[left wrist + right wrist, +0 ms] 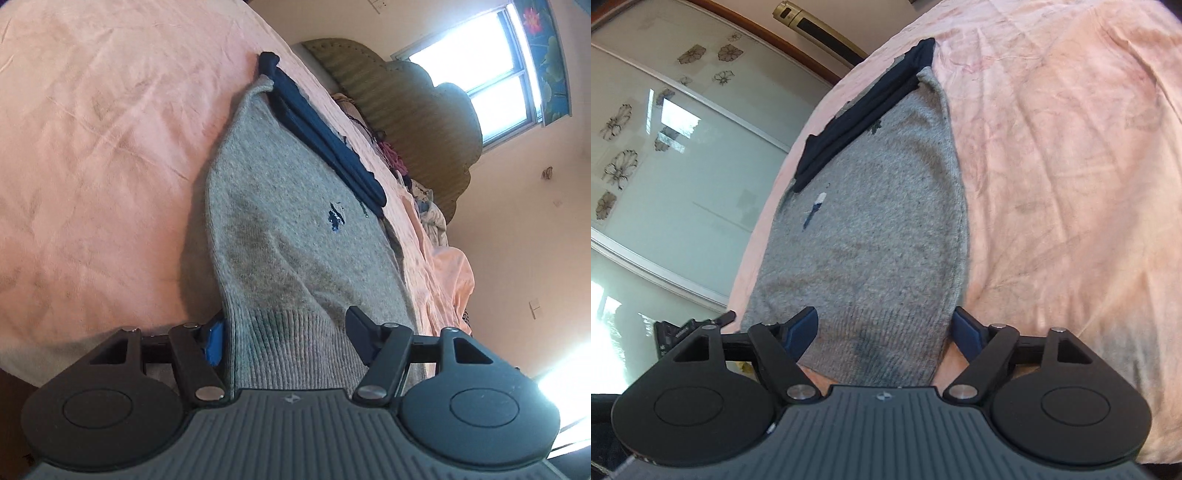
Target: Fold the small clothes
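Grey sweater (295, 229) lies flat on the pink bedspread (96, 147), its long axis running straight away from both claws — ribbed hem nearest, navy collar (325, 140) farthest. Left gripper (286, 339) and right gripper (884, 332) each stand wide open astride the hem, gripping nothing, apparently touching cloth — contact is unclear.
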`<act>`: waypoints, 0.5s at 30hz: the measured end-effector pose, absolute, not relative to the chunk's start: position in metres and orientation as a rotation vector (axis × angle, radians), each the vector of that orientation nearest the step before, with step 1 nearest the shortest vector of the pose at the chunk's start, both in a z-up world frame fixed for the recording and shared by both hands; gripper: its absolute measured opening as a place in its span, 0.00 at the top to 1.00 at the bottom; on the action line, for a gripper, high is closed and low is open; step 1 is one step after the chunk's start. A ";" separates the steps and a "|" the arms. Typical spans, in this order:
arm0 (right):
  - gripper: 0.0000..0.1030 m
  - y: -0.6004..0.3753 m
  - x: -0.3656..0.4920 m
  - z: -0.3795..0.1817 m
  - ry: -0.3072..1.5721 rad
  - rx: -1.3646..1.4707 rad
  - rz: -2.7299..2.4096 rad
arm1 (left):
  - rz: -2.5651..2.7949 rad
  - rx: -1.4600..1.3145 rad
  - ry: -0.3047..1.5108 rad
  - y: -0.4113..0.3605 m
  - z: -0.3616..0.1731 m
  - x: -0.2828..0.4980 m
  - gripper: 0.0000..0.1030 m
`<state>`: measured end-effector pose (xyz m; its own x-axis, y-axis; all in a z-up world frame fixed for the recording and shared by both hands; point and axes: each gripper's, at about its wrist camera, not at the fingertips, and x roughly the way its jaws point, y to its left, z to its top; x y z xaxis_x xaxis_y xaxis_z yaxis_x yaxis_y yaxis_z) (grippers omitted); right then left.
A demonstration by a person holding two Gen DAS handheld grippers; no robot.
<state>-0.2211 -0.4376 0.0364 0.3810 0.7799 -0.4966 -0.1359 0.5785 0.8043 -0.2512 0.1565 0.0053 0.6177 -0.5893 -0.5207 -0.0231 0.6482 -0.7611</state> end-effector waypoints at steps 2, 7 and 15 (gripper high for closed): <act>0.10 -0.437 -0.219 0.032 1.019 0.818 0.696 | -0.375 -0.816 0.864 0.154 0.004 -0.251 0.53; 0.57 -0.425 -0.210 0.031 1.071 0.772 0.687 | -0.328 -0.768 0.923 0.152 -0.002 -0.243 0.94; 0.89 -0.430 -0.217 0.066 1.023 0.614 0.699 | -0.338 -0.525 0.819 0.154 0.048 -0.255 0.95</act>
